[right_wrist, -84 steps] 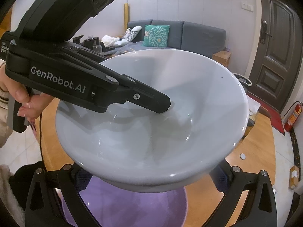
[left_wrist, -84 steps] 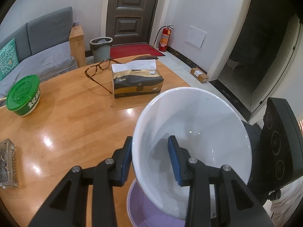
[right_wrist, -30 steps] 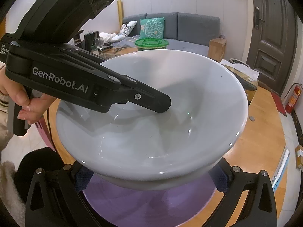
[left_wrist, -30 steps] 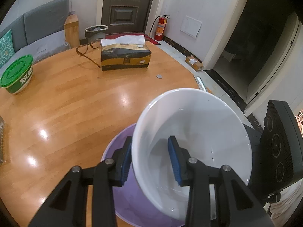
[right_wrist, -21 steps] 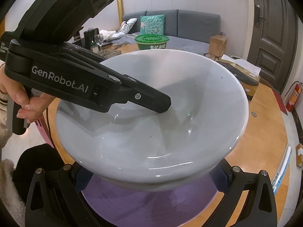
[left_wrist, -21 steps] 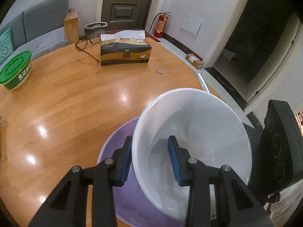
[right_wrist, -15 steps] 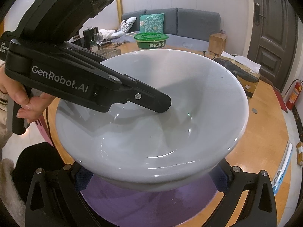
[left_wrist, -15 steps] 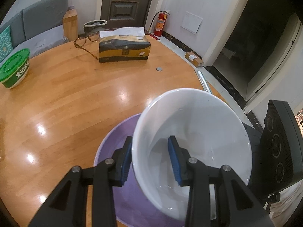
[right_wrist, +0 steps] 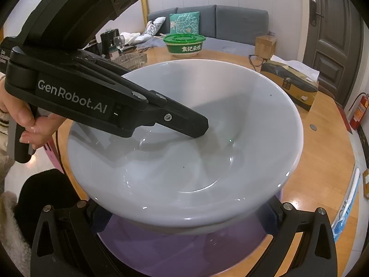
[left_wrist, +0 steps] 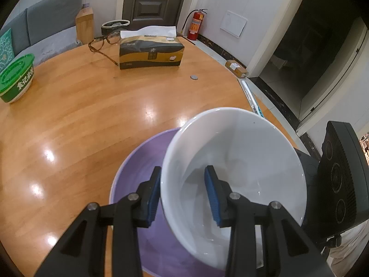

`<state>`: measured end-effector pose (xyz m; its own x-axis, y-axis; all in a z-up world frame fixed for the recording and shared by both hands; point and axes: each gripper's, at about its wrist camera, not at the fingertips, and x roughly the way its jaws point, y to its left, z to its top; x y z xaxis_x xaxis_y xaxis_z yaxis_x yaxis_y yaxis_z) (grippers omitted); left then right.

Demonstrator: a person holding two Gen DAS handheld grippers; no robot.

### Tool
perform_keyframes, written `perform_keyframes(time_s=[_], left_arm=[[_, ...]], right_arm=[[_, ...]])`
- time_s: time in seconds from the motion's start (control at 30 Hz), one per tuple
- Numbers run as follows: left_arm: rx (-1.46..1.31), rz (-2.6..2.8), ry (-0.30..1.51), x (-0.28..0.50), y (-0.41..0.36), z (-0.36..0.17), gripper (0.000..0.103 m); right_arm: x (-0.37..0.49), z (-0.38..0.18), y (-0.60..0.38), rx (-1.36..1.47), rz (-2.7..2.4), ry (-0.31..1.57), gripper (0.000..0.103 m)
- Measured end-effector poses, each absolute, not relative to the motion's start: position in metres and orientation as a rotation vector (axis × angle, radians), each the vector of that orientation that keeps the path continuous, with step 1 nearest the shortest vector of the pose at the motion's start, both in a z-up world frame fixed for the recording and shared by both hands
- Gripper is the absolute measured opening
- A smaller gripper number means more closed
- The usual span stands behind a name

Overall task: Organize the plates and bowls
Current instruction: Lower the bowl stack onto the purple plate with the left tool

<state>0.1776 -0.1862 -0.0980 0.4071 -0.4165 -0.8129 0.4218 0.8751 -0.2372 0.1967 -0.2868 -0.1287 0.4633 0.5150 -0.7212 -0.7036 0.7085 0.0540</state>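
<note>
While the left gripper (left_wrist: pixel 182 192) has its jaws clamped on the near wall of the white bowl (left_wrist: pixel 242 152), one pad outside and one inside, the bowl hangs tilted over the purple plate (left_wrist: pixel 136 175), which lies on the desk (left_wrist: pixel 76 115) directly beneath those jaws. Seen from the right wrist, the right gripper (right_wrist: pixel 184 217) sits low, with the bowl's underside between its spread fingers; the pads are hidden under the rim, so whether they press on anything cannot be told.

The step in hand looks like seating the bowl on the plate. To do it well, the person should level the bowl first, since it leans away from the left jaws, then centre its foot over the plate's well rather than its raised edge. Lowering should be slow and straight down, so glazed ware does not knock or skid. The left jaws should part only once the bowl rests flat, and the inner finger should lift out without dragging the wall.
</note>
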Motion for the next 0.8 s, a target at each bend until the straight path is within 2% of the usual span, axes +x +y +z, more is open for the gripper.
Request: perform_keyframes(time_s=[0.8], left_arm=[[-0.013, -0.535, 1.054, 0.18, -0.1825, -0.1046, 0.034]], right_arm=[[0.1961, -0.1331, -0.2867, -0.268, 0.766, 0.813, 0.101]])
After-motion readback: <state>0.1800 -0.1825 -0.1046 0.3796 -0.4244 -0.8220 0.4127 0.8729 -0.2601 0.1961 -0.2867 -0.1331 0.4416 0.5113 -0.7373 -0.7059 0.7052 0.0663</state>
